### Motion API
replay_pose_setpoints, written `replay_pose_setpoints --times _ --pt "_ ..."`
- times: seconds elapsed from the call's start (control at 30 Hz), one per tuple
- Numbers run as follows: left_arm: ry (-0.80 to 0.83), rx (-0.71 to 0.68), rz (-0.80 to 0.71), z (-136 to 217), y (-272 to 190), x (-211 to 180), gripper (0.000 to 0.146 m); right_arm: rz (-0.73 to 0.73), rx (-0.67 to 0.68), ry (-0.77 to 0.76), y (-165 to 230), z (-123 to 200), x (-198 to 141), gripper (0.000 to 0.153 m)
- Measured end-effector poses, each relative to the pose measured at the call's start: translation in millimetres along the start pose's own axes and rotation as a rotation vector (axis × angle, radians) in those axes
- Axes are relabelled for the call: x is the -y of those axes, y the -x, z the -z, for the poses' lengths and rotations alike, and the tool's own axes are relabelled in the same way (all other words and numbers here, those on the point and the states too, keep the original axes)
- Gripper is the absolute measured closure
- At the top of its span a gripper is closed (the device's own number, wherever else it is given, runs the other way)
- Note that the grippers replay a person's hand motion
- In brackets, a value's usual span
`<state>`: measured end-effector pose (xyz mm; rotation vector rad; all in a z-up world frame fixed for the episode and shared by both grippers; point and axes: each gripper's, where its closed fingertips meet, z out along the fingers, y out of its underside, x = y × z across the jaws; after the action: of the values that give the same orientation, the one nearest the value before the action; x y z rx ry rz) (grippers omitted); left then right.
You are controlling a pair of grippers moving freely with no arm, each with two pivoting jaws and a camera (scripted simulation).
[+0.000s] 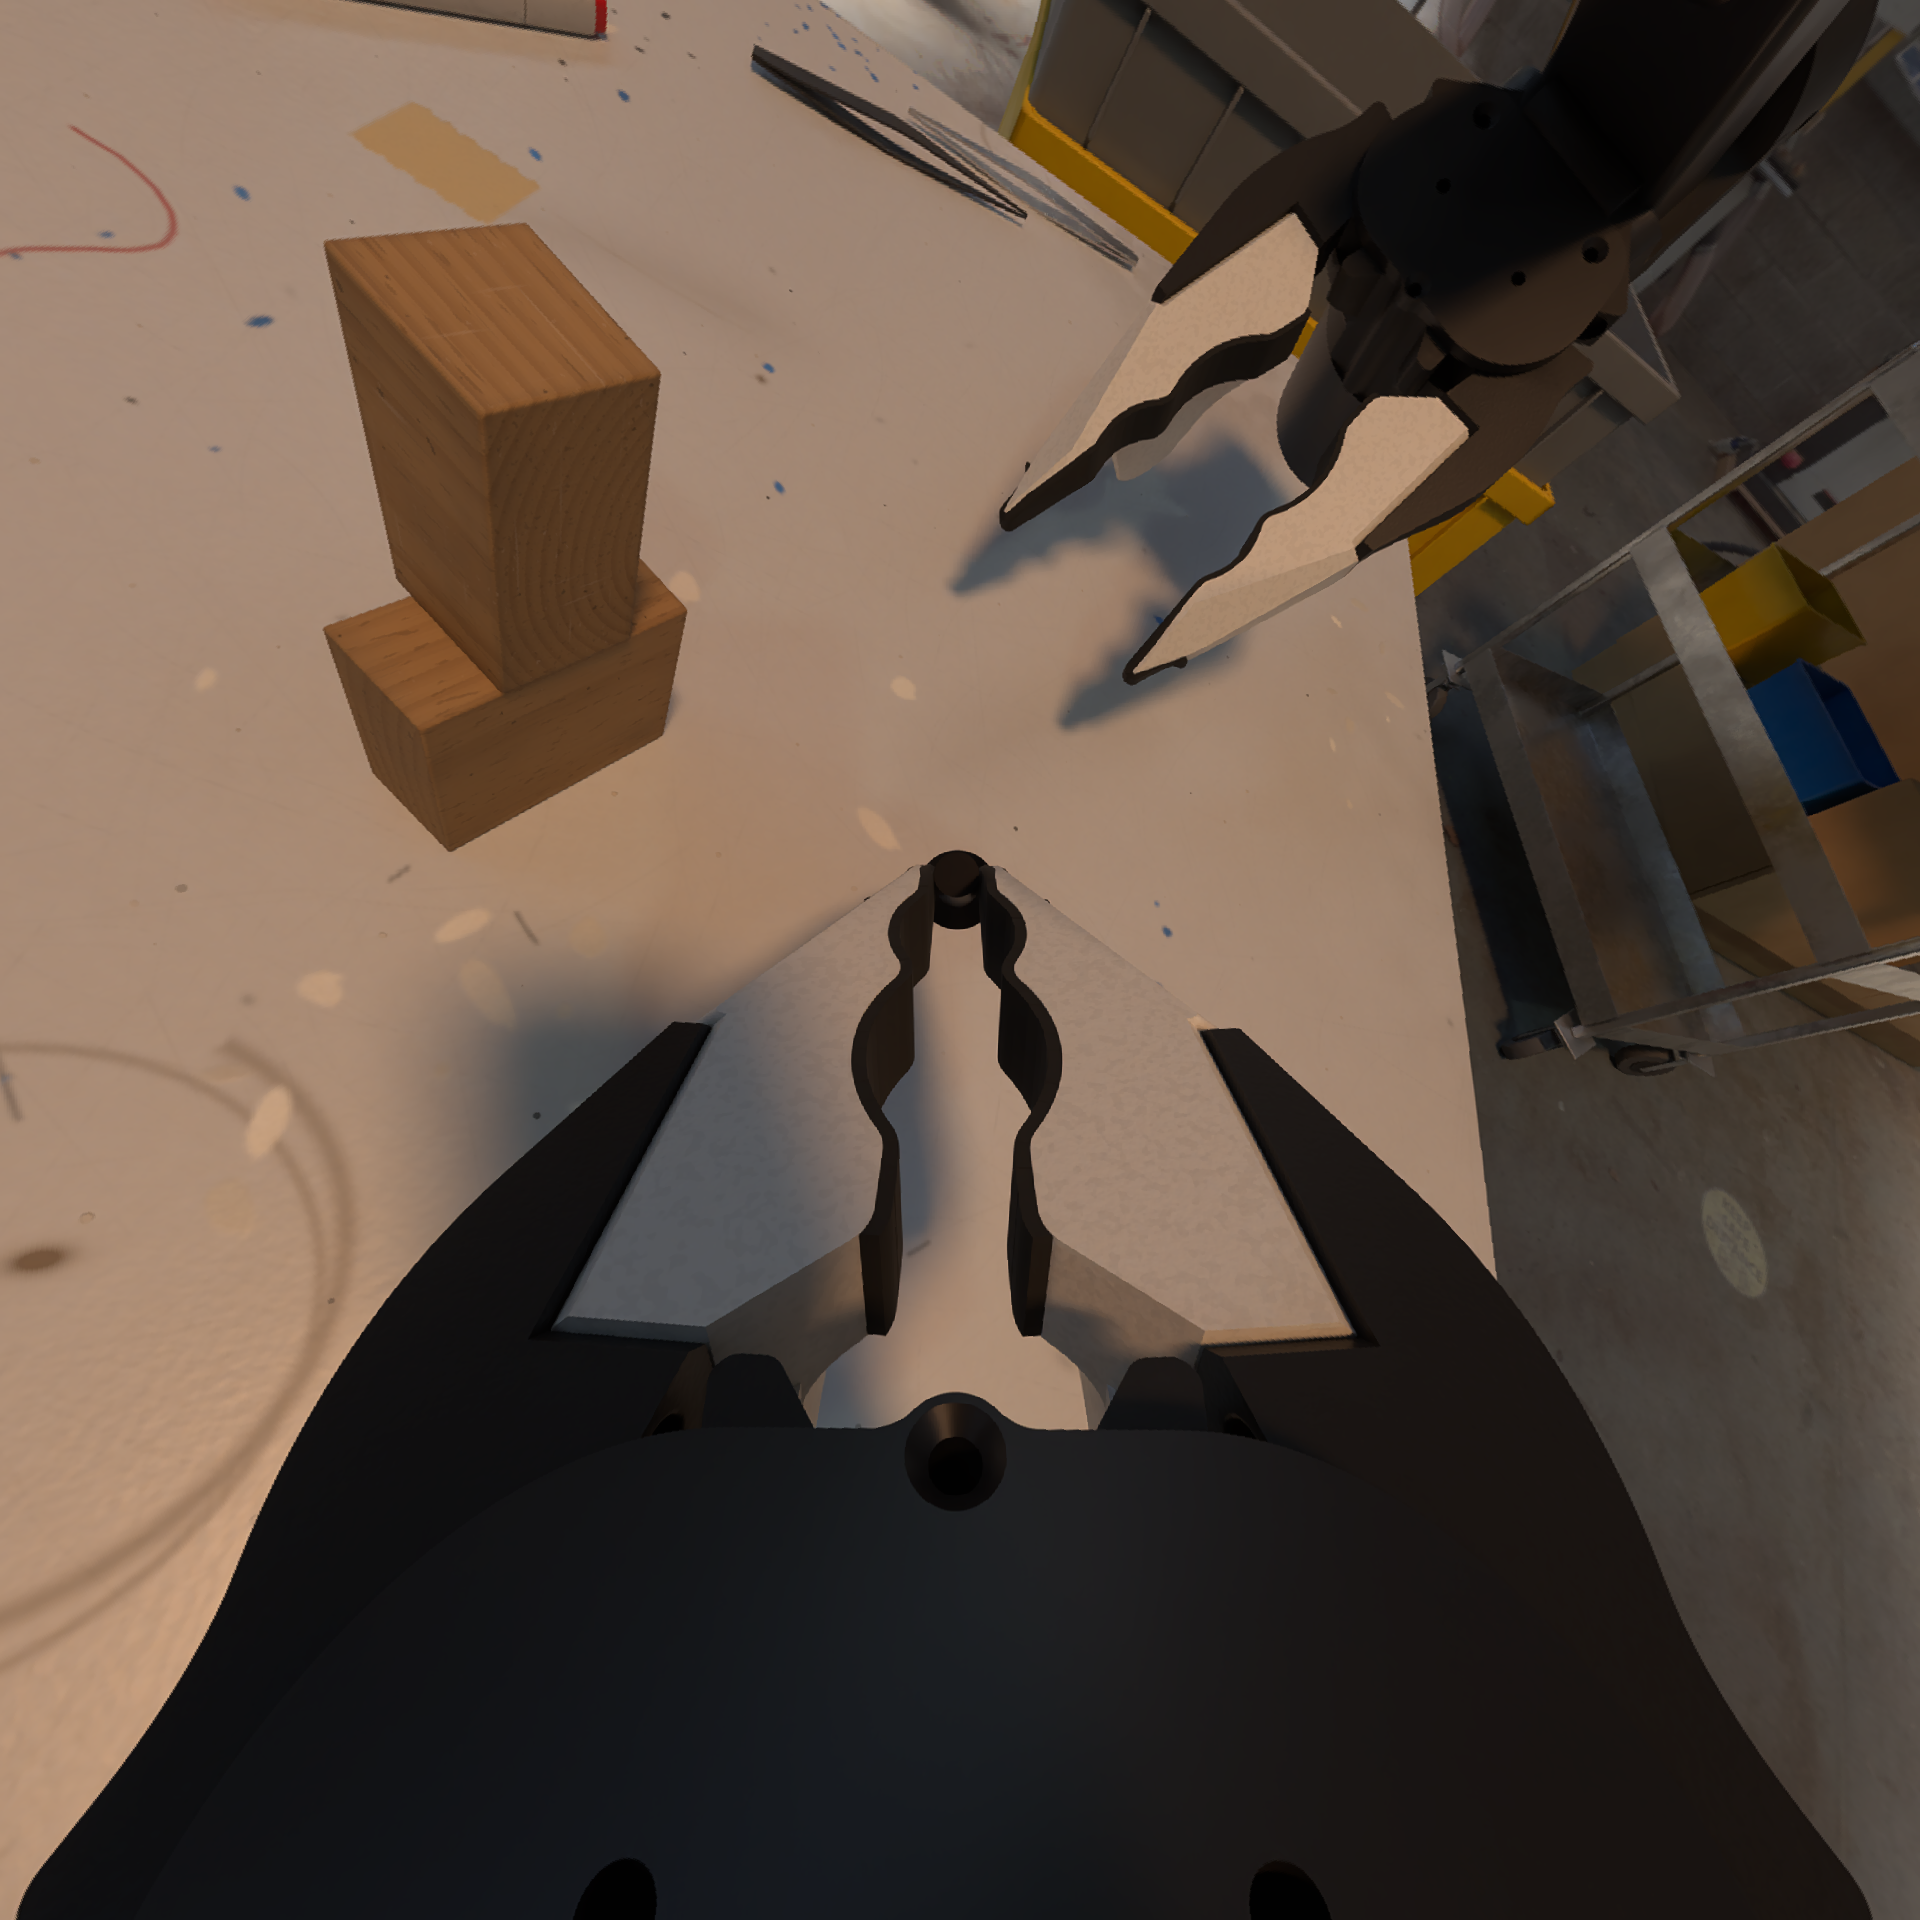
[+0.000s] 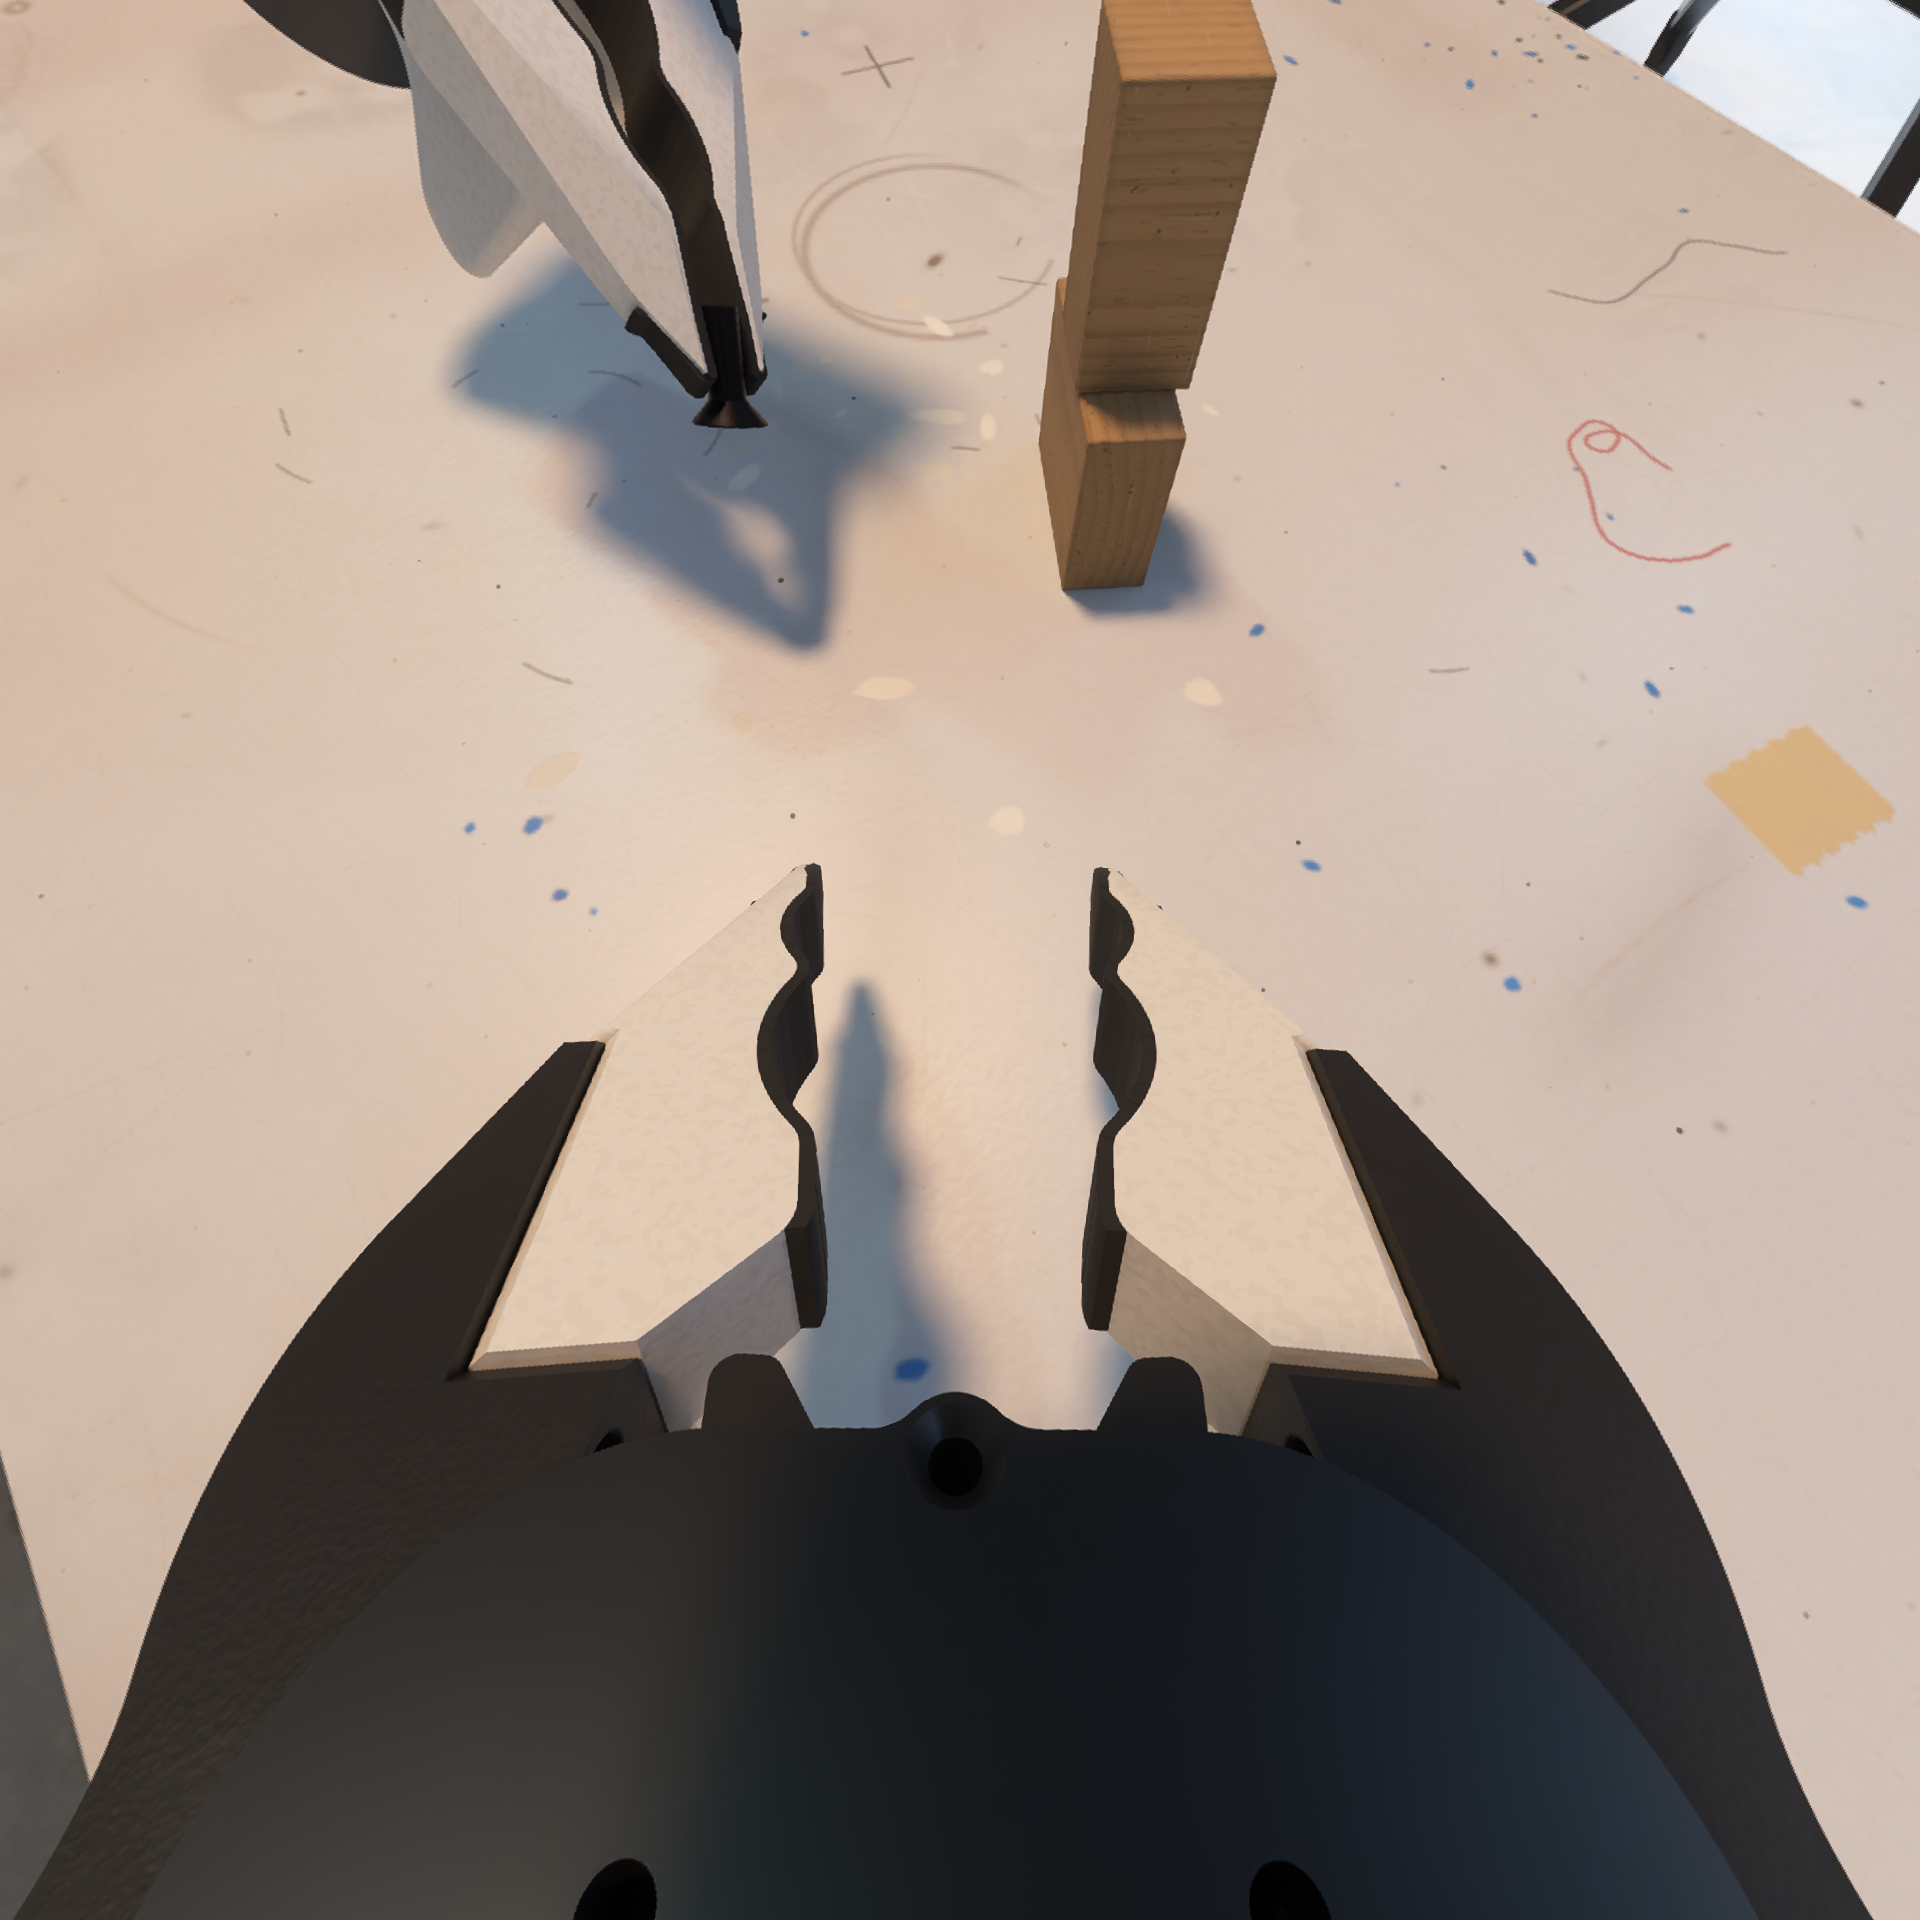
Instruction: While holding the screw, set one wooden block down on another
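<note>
A tall wooden block (image 1: 499, 447) stands upright on a lower wooden block (image 1: 520, 717) on the table, left of centre in the left wrist view. The stack also shows in the right wrist view, tall block (image 2: 1164, 208) on the lower block (image 2: 1112, 488). My left gripper (image 1: 956, 883) is shut on a black screw (image 1: 956, 891) at its fingertips, above the table. In the right wrist view that gripper (image 2: 727, 384) holds the screw (image 2: 730, 414) head down. My right gripper (image 2: 956, 883) is open and empty, apart from the stack; it also shows in the left wrist view (image 1: 1081, 592).
Black tweezers (image 1: 894, 135) lie near the table's far edge. A tan patch of tape (image 1: 447, 161) and red scribbles mark the tabletop (image 1: 208, 935). The table edge runs along the right, with a metal cart (image 1: 1662, 831) and yellow-edged bins (image 1: 1122, 177) beyond it.
</note>
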<state>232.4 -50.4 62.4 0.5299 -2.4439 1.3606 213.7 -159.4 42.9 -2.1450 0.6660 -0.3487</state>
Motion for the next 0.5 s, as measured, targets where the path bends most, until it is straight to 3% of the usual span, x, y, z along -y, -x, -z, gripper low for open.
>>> replay_pose_setpoints --times 0.5 --pt "0.007 -0.013 -0.002 -4.2 -7.1 -0.2 0.138 -0.026 -0.007 -0.014 0.7 6.0 -5.2 0.101"
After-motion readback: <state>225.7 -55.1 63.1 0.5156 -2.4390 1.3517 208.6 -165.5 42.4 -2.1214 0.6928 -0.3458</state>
